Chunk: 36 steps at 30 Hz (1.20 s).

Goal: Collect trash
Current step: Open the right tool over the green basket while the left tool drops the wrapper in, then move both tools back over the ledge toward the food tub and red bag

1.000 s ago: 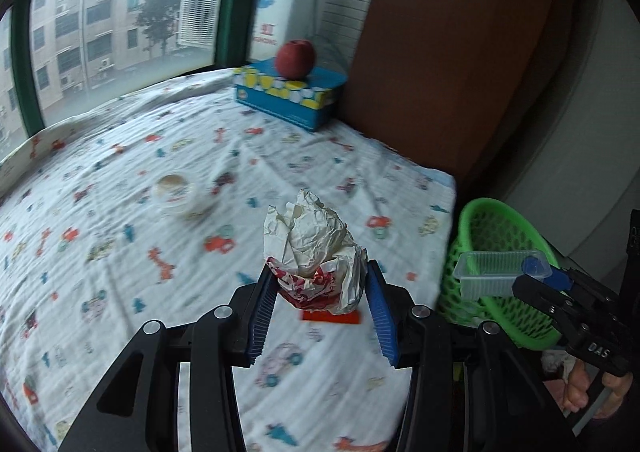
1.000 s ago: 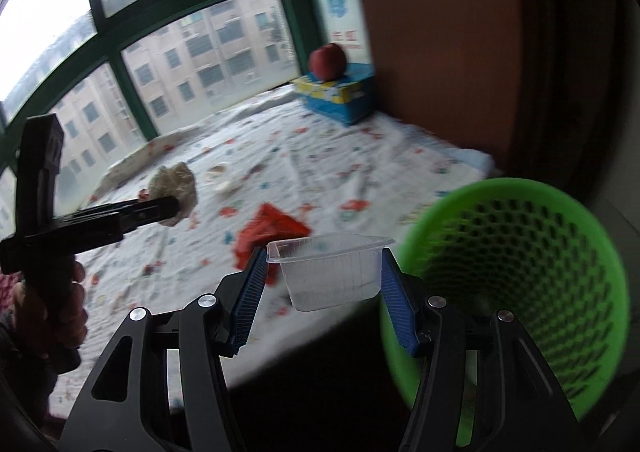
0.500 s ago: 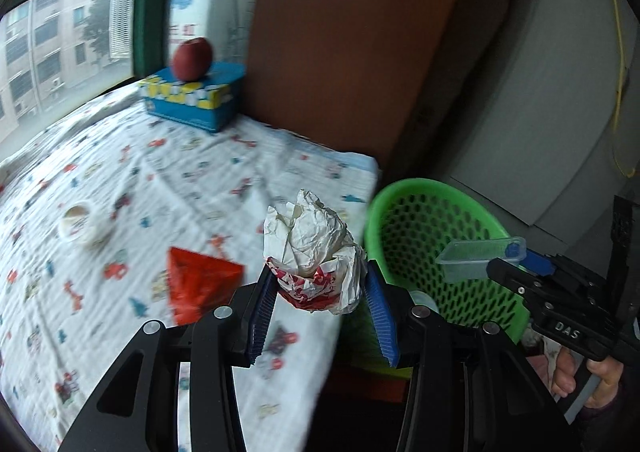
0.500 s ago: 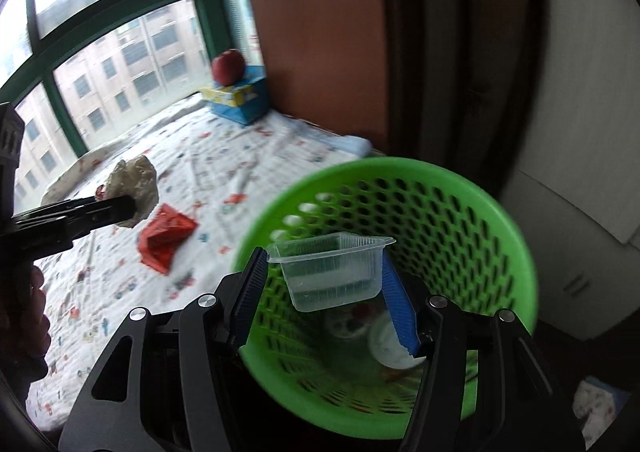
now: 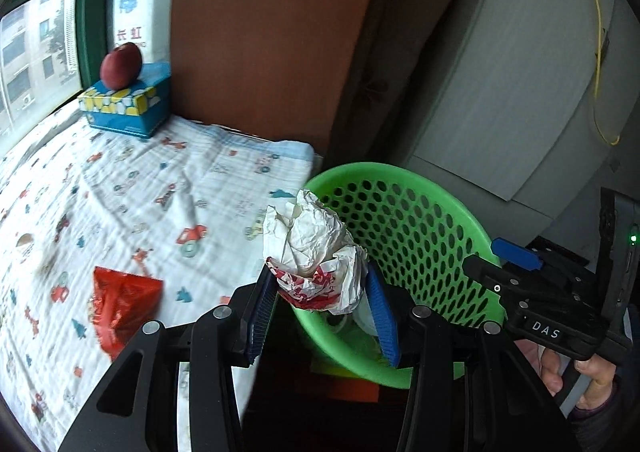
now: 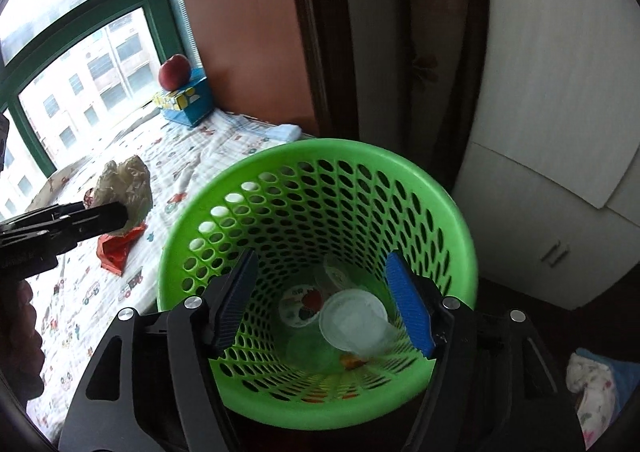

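Kid: Right claw is opening its blue pads right now, and nothing is sitting between them any more. A moment ago it was pinching a little clear plastic tub!

Helper: Yes. That claw is hanging just above the round green plastic basket with holes. Pale plastic cups and lids are lying at the bottom of the basket. I am guessing the tub is down there too, but I cannot pick it out.

Kid: So one piece of trash is done?

Helper: I am thinking so. That claw is free for another piece.

Kid: What is the left claw doing?

Helper: It is pressing its pads on the crumpled white paper wrapper with red print. A second ago the wrapper was hanging over the bed. Now it is hanging by the near rim of the basket, not inside.

Kid: So it is not letting go yet?

Helper: Not yet. I am thinking it needs to get over the middle of the basket first, or the wrapper may be falling outside.

Kid: And the shiny red crinkly bag?

Helper: It is lying on the bed with the white cartoon-print sheet, beside the basket. It is waiting for a claw.
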Each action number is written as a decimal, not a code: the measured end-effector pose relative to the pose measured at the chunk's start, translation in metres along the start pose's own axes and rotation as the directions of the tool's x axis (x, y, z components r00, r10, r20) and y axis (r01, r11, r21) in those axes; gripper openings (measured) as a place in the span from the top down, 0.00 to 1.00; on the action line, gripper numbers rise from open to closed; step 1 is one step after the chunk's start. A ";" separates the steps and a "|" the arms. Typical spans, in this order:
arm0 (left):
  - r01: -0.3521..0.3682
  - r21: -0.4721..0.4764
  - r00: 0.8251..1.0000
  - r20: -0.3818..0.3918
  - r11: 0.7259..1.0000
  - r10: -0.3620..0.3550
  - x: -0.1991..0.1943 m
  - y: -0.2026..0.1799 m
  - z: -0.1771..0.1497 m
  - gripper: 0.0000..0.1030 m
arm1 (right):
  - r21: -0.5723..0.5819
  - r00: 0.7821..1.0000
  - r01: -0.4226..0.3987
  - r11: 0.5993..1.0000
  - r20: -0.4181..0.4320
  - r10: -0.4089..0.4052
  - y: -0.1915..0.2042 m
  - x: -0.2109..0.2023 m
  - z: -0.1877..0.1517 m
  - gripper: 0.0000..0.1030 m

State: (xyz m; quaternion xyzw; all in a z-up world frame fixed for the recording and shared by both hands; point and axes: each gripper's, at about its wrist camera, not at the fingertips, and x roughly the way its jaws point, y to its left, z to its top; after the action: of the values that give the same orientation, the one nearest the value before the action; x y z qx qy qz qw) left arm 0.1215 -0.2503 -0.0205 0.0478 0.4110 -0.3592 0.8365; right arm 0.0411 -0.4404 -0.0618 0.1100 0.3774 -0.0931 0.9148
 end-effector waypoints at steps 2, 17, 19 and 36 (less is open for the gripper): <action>0.006 0.007 1.000 -0.010 1.000 -0.006 0.005 -0.006 0.000 0.58 | 0.005 1.000 0.002 1.000 0.006 -0.002 -0.002 -0.002 0.000 0.35; 0.072 0.032 0.995 -0.072 0.997 -0.069 0.033 -0.032 -0.004 0.46 | 0.051 0.999 -0.015 0.999 0.040 0.013 -0.016 -0.019 -0.005 0.32; 0.077 0.021 0.995 -0.068 0.997 -0.076 0.033 -0.031 -0.005 0.40 | 0.051 0.999 -0.020 0.999 0.040 0.018 -0.015 -0.020 -0.005 0.32; -0.052 -0.057 0.998 -0.032 0.997 0.050 -0.008 0.040 -0.020 0.36 | -0.014 0.994 -0.106 0.994 0.039 0.106 0.030 -0.018 0.000 0.28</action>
State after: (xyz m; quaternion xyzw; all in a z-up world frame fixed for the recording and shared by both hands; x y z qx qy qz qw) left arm 0.1309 -0.2089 -0.0360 0.0394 0.4327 -0.3249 0.8400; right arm 0.0360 -0.4101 -0.0446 0.1226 0.3536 -0.0444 0.9263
